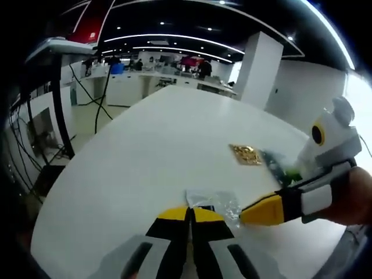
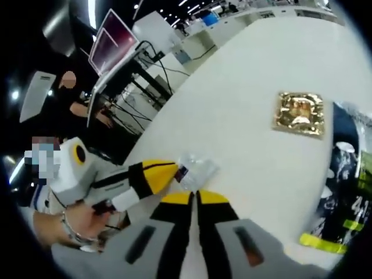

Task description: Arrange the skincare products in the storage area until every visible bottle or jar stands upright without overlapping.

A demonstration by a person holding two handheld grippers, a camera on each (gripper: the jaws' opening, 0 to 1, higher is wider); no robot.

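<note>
Worktop (image 1: 145, 151): smooth white, matt with a faint sheen. Small sachet (image 1: 216, 204) at my jaws: clear, crinkled glossy plastic film. Square packet (image 2: 299, 114): shiny gold foil, embossed-looking. Dark packets (image 2: 343, 192) near the worktop's edge: glossy printed plastic. My jaws: matt grey plastic, tips in smooth yellow and black.

In the left gripper view, the left gripper (image 1: 191, 214) rises from the bottom with its 2 yellow-tipped jaws pressed together, their tips at the near edge of a small clear plastic packet (image 1: 214, 203) lying on the white table (image 1: 145, 151). The right gripper (image 1: 261, 210) comes in from the right, held by a hand (image 1: 354, 197), its yellow tip touching the packet's right side. Farther along the table lies a flat gold sachet (image 1: 246, 154), with a dark packet (image 1: 278, 166) just beside it on the right.
</note>
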